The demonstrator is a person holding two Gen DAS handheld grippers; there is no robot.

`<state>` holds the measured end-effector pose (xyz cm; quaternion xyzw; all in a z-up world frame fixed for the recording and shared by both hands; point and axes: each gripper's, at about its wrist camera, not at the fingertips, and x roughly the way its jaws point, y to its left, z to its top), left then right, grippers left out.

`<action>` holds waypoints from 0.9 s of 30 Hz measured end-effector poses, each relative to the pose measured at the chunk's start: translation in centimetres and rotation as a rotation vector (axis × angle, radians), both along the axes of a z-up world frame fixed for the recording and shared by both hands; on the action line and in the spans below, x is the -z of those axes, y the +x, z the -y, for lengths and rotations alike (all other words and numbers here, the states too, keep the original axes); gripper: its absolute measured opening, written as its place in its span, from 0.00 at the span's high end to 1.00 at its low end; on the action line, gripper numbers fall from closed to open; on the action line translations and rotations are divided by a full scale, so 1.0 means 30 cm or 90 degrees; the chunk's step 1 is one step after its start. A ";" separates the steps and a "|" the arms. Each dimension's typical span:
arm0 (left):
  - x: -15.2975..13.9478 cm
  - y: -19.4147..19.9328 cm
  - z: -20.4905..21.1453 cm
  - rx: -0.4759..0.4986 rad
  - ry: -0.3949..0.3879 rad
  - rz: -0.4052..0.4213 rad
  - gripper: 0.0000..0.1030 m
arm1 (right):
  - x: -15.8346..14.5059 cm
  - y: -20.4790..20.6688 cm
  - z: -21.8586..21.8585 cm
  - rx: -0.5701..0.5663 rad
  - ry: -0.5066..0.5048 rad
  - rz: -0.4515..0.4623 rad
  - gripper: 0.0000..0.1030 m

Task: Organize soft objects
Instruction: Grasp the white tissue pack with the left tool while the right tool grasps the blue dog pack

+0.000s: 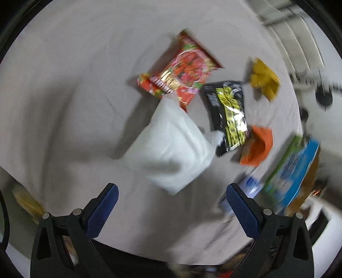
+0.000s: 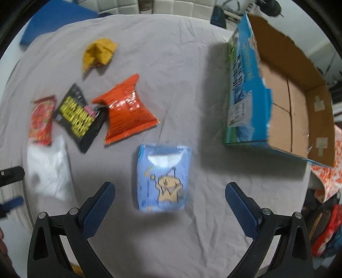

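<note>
Blurred yellow lettering on the black packet (image 2: 80,116) could not be read, nor the box's (image 2: 245,89) print. Both claws gaped wide, holding nothing: the right gripper (image 2: 170,202) faced the blue tissue pack (image 2: 163,179) just ahead on bare grey sheet (image 2: 181,53), the left gripper (image 1: 172,203) the white pillow (image 1: 171,147).

A wrinkled grey sheet (image 2: 171,53) is spread over the whole work surface. Beyond its far edge, a pale tufted panel (image 2: 171,6) is seen, with a blue board (image 2: 57,19) lying at the far left corner. White slatted furniture (image 1: 299,42) is blurred past the sheet's edge. The light is soft and even.
</note>
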<state>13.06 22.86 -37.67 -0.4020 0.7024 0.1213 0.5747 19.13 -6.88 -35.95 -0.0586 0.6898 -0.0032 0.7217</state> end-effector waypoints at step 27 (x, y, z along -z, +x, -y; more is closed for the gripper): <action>0.006 0.232 0.472 0.597 0.336 0.080 0.10 | 0.379 0.035 0.146 0.160 0.125 -0.135 0.21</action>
